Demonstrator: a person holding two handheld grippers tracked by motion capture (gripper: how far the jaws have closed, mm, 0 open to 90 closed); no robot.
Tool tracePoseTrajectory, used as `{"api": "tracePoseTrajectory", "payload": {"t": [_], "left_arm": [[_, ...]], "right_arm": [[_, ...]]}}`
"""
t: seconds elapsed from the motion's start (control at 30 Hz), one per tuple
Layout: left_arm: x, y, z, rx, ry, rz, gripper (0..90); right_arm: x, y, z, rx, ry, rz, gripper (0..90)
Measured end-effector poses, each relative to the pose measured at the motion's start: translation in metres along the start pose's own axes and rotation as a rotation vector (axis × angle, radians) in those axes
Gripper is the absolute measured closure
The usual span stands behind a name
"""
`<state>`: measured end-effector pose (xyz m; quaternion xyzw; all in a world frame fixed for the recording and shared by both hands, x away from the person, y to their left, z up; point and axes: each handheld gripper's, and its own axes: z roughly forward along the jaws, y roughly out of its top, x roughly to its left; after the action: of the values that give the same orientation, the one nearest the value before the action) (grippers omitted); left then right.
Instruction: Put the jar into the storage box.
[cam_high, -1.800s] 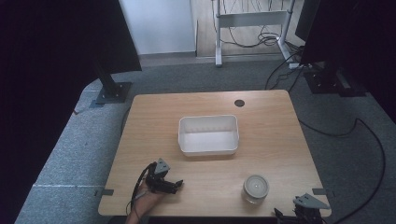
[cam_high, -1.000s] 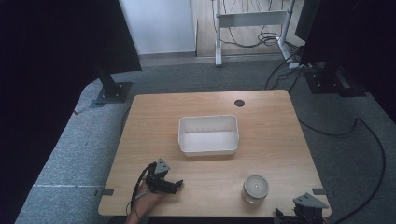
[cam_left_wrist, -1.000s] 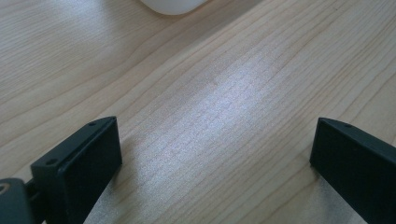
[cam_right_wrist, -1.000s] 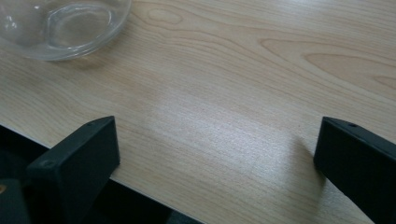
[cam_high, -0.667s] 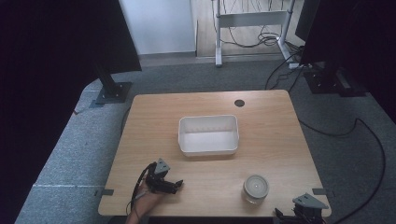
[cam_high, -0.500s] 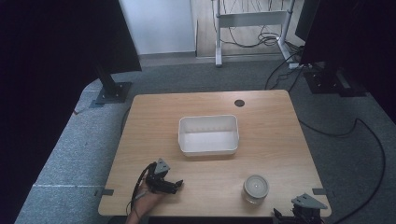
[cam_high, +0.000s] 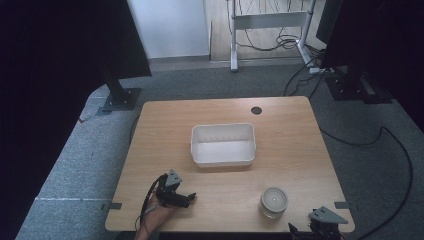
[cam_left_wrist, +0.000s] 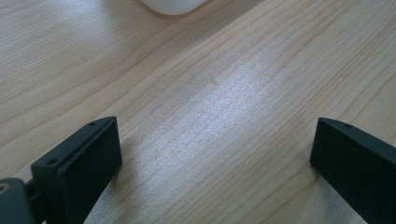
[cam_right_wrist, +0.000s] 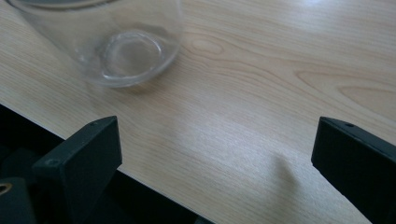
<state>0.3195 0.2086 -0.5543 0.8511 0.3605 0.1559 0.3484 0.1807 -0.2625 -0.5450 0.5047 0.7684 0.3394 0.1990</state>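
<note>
My left gripper (cam_high: 186, 200) lies low at the lower left of the table (cam_high: 300, 130), hand (cam_high: 159, 214) behind it, jaws wide and empty. My right gripper (cam_high: 320, 227) sits at the lower right edge, jaws wide, empty. The jar (cam_high: 274, 202) stands just left of it; the tub (cam_high: 223, 145) sits mid-table.

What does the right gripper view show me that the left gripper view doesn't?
Right gripper view alone: the clear glass jar ahead of the tongs' left jaw, and the table's near edge with darkness below. Left gripper view alone: a corner of the white tub at the top. Both: open tongs, right tongs and left tongs, with bare wooden table between the jaws, holding nothing.
</note>
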Motion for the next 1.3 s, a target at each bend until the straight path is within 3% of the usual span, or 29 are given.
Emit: {"api": "tracePoseTrajectory", "payload": {"t": [0.77, 1.3], "left_arm": [[0.000, 0.000, 0.000, 0.000, 0.000, 0.000, 1.7], [0.000, 0.000, 0.000, 0.000, 0.000, 0.001, 1.8]], "right_arm": [[0.021, 0.022, 0.004, -0.041, 0.066, -0.068, 0.0], [0.036, 0.041, 0.015, -0.055, 0.111, -0.111, 0.0]]}}
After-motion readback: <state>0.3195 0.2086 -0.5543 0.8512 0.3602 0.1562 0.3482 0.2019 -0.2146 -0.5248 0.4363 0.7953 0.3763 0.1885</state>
